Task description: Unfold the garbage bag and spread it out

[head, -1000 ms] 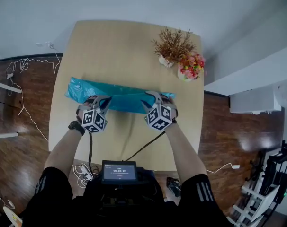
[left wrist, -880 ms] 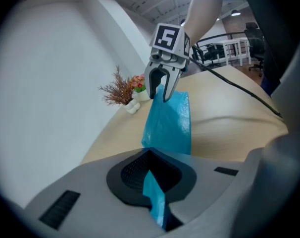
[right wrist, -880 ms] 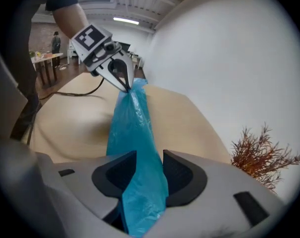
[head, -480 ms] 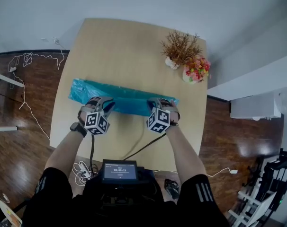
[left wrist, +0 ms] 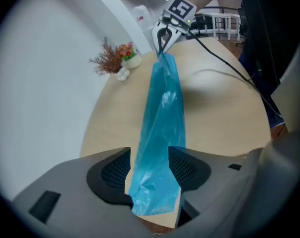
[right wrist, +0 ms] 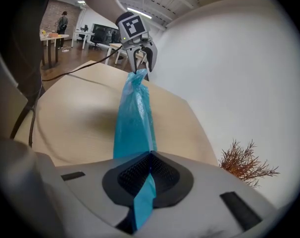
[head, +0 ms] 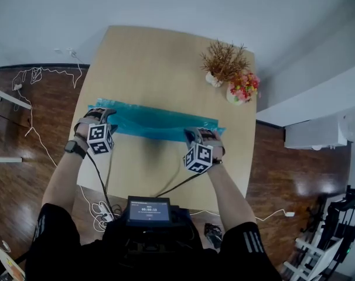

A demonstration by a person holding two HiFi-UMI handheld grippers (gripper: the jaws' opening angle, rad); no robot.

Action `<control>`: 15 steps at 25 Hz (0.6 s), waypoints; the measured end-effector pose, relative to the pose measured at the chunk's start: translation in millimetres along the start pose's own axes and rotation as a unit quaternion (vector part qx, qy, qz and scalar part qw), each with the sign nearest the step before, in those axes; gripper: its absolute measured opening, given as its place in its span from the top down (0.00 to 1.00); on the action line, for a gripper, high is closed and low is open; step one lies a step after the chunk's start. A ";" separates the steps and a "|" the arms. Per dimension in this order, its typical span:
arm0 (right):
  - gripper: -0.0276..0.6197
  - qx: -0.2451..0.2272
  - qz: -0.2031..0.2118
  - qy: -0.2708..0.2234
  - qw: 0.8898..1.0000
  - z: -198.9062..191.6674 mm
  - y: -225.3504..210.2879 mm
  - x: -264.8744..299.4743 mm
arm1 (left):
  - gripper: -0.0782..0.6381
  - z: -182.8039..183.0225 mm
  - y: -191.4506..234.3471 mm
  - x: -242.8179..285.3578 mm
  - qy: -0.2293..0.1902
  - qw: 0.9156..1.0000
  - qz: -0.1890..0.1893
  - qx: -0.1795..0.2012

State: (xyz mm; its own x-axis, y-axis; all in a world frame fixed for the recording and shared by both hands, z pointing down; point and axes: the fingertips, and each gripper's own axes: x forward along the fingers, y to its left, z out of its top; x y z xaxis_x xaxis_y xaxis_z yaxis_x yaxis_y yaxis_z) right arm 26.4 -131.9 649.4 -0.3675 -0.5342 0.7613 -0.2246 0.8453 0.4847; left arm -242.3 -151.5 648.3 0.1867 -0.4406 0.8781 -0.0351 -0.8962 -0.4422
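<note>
Found on the wooden bench a blue garbage bag, stretched flat as a long strip from left to right. Clamped its right end in the right tool, jaws together on the film. Had just been opening the left tool: jaws apart, bag end between them.

No legible text or numbers anywhere.

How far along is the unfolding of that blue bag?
Done: the blue bag is drawn out into one long strip across the table. In hand: the right gripper is clamped on one end; the left gripper has just been opening its jaws, with the other end loose between them. Left: the narrow strip needs spreading to full width.
</note>
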 end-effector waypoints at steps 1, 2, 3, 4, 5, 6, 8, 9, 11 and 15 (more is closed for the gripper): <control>0.93 0.001 -0.002 0.001 1.000 0.9 2.4 -2.2 | 0.55 -11.4 -10.9 3.6 0.016 1.000 -0.024 0.002; 0.93 0.002 -0.003 0.001 1.000 1.7 5.0 -4.3 | 0.55 -21.3 -21.4 6.3 0.031 0.999 -0.041 0.004; 0.93 0.002 -0.005 0.002 1.000 2.4 7.8 -6.4 | 0.55 -30.0 -31.3 8.7 0.042 0.998 -0.053 0.004; 0.93 0.002 -0.006 0.002 1.000 2.8 11.0 -8.3 | 0.55 -36.9 -40.5 10.9 0.051 0.997 -0.060 0.005; 0.93 0.001 -0.006 0.003 1.000 2.8 14.8 -10.0 | 0.56 -40.2 -48.2 11.9 0.054 0.997 -0.063 0.004; 0.93 0.000 -0.007 0.004 1.000 2.3 19.2 -11.4 | 0.61 -40.2 -54.0 11.4 0.052 0.997 -0.060 0.004; 0.93 -0.002 -0.009 0.007 1.000 0.9 27.9 -14.4 | 0.71 -39.2 -61.6 9.2 0.046 0.998 -0.043 0.005; 0.93 -0.002 -0.010 0.009 1.000 0.2 31.6 -16.4 | 0.74 -39.0 -64.6 7.5 0.044 0.998 -0.033 0.005; 0.93 0.000 -0.014 0.012 1.000 -1.2 38.6 -21.1 | 0.82 -36.7 -70.8 1.8 0.041 0.999 -0.020 0.004; 0.91 0.014 -0.015 0.018 1.000 -3.5 57.2 -32.1 | 0.83 -32.9 -89.1 -10.0 0.037 0.999 -0.007 -0.006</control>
State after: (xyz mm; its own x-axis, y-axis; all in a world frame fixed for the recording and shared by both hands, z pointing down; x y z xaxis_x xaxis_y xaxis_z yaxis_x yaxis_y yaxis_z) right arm 28.5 -66.5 654.3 -0.3275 -0.5587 0.7620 -0.2612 0.8285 0.4953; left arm -273.3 -69.0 684.9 0.1146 -0.4299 0.8956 -0.0446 -0.9028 -0.4276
